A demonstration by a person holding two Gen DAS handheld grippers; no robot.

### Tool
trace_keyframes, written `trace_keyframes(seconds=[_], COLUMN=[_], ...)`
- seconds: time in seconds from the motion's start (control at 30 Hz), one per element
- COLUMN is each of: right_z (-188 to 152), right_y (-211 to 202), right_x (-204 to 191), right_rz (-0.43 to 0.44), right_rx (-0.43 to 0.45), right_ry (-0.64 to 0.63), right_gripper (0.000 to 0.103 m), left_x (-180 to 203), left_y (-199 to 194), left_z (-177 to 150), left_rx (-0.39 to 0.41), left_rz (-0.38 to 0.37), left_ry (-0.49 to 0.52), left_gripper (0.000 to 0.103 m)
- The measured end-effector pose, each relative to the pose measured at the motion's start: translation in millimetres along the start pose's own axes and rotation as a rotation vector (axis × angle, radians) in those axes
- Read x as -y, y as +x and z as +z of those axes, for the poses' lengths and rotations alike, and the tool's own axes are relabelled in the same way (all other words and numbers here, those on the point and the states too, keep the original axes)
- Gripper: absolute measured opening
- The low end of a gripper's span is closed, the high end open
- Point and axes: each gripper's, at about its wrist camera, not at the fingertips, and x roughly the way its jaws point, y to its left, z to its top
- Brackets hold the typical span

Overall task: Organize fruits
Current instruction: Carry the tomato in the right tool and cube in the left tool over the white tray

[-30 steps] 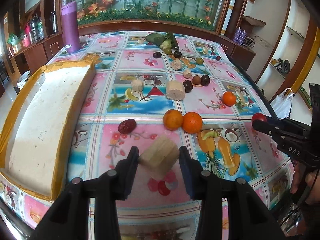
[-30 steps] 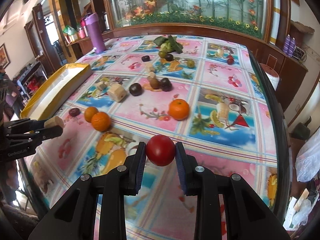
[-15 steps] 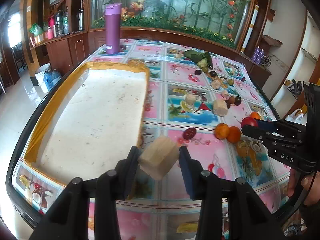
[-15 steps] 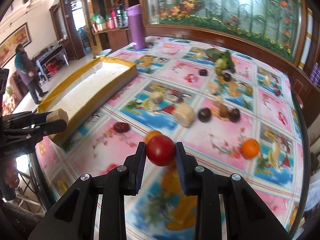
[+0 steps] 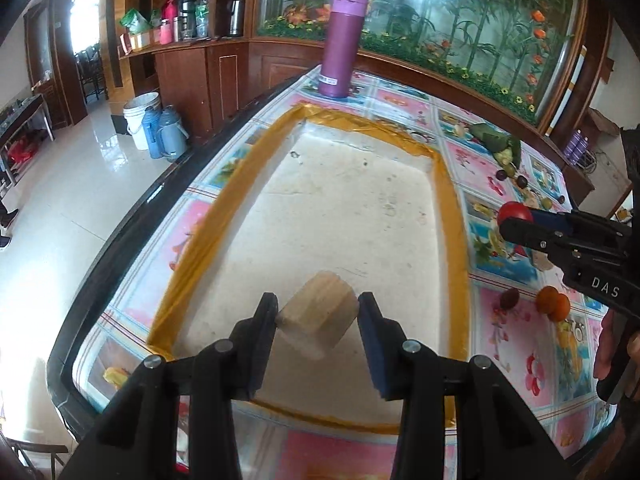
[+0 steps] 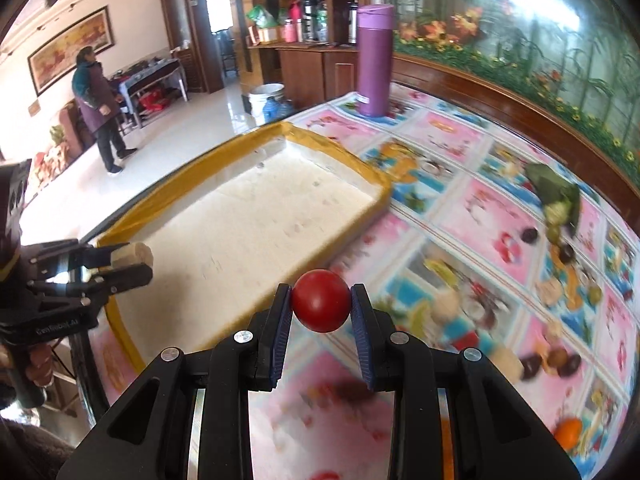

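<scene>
**Both grippers loaded, over and beside the tray**

Your left gripper (image 5: pixel 317 322) has its fingers clamped on a pale tan block (image 5: pixel 318 322), a chunky faceted piece with a flat cut face and a woody, matte surface; what fruit it stands for, you cannot tell from here. It sits tilted between the pads, held in the air above the near end of the white tray (image 5: pixel 340 208). The tray is a shallow white foam bed, scuffed and spotted, edged all round in yellow-brown tape.

Your right gripper (image 6: pixel 320 306) is pinching a red tomato (image 6: pixel 320 306), round, smooth and evenly red, gripped at its widest part by the blue ribbed pads (image 6: pixel 280 328). It hangs over the patterned tablecloth (image 6: pixel 460 220) just beside the tray's long taped edge, not over the white bed. From the left camera you see that same tomato (image 5: pixel 514 212) poking out past the right gripper's fingertips, to the right of the tray.

Further out, the loose fruit lies scattered on the cloth: two oranges (image 5: pixel 554 304) touching each other, a dark red fruit (image 5: pixel 509 298) just beside them, and a green leafy bundle (image 5: pixel 498 142) with small dark fruits near it. A purple flask (image 5: pixel 342 46) stands upright beyond the tray's far end. One more orange (image 6: pixel 568 432) sits at the table's right side, blurred.
</scene>
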Motion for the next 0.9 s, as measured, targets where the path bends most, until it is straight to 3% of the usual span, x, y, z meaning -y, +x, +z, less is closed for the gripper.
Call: trace_keyframes(seconds=[0.37, 0.67, 0.9], right_z=[66.3, 79.3, 78.6], right_y=[85.0, 134.1, 136.1], right_x=[-57.5, -72.6, -72.9], right_rz=[0.11, 0.101, 0.084], right_rx=[-0.077, -0.183, -0.196], right_ry=[-0.104, -0.137, -0.137], right_gripper=[0.028, 0.028, 0.029], left_x=[-29.9, -29.6, -25.8], left_y=[27.4, 34.9, 34.4], left_z=[19.7, 14.8, 10.7], left_rx=[-0.03, -0.039, -0.028], left_rz=[0.052, 0.065, 0.096], left_ry=[-0.036, 0.01, 0.048], left_gripper=[0.044, 0.044, 0.044])
